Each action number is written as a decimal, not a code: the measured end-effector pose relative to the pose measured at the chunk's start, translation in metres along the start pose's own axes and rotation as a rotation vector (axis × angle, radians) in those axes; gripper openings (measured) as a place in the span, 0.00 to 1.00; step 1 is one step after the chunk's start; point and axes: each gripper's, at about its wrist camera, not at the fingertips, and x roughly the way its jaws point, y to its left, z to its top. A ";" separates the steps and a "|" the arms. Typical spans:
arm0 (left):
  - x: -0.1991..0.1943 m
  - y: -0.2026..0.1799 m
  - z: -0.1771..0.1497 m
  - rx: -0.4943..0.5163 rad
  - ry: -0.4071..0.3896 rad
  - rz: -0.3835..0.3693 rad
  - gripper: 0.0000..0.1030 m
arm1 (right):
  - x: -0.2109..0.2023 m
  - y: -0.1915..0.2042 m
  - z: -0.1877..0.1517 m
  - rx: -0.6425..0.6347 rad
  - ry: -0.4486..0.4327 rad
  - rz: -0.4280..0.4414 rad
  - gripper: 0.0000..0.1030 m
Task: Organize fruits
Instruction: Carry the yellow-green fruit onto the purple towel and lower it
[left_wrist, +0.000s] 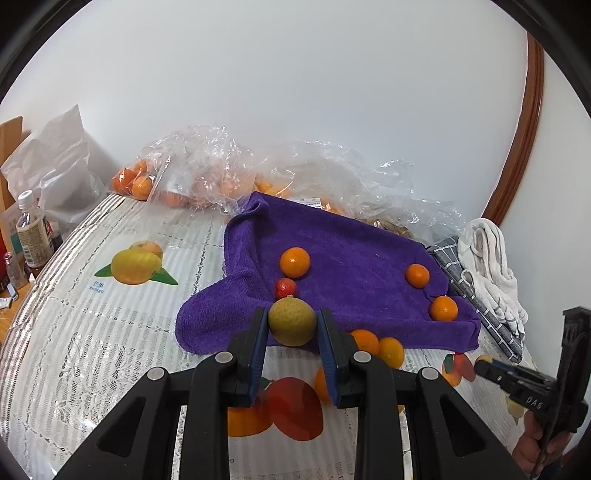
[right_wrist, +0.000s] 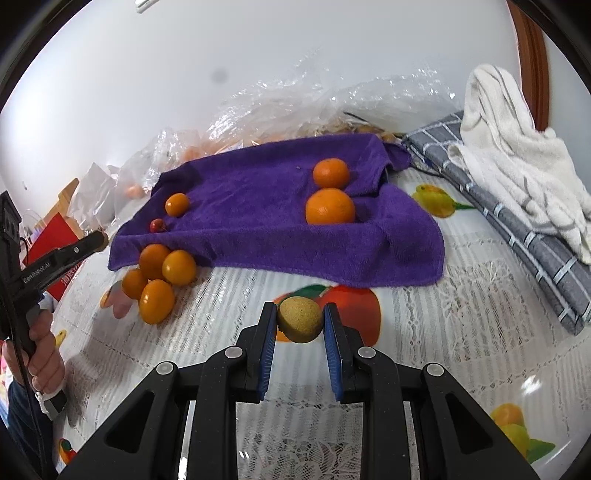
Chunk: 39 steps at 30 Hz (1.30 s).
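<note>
My left gripper (left_wrist: 291, 313) is shut on a round yellow-green fruit (left_wrist: 291, 326), held just above the front edge of a purple towel (left_wrist: 362, 243). On that towel lie three oranges (left_wrist: 294, 262) and a small red fruit (left_wrist: 285, 288). My right gripper (right_wrist: 300, 309) is shut on a second yellow-brown fruit (right_wrist: 300, 322) over the fruit-print tablecloth (right_wrist: 461, 332), in front of the purple towel (right_wrist: 258, 192). Several oranges (right_wrist: 159, 273) are piled on the cloth at the towel's front left corner. Each gripper shows at the edge of the other's view, held by a hand (right_wrist: 44, 354).
Clear plastic bags (left_wrist: 207, 162) with more oranges lie against the white wall at the back. A grey checked cloth (right_wrist: 524, 229) with a white towel (right_wrist: 517, 155) on it lies at the right. Bottles (left_wrist: 33, 232) and a white bag stand at the left edge.
</note>
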 end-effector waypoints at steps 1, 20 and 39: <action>0.000 -0.001 0.000 0.003 -0.001 0.005 0.25 | -0.002 0.001 0.003 -0.002 -0.004 0.001 0.25; -0.019 0.004 0.034 -0.001 -0.016 0.025 0.25 | -0.002 0.014 0.061 -0.024 -0.069 -0.023 0.25; 0.009 -0.011 0.061 0.012 0.016 0.043 0.25 | 0.023 0.011 0.088 -0.015 -0.075 -0.028 0.25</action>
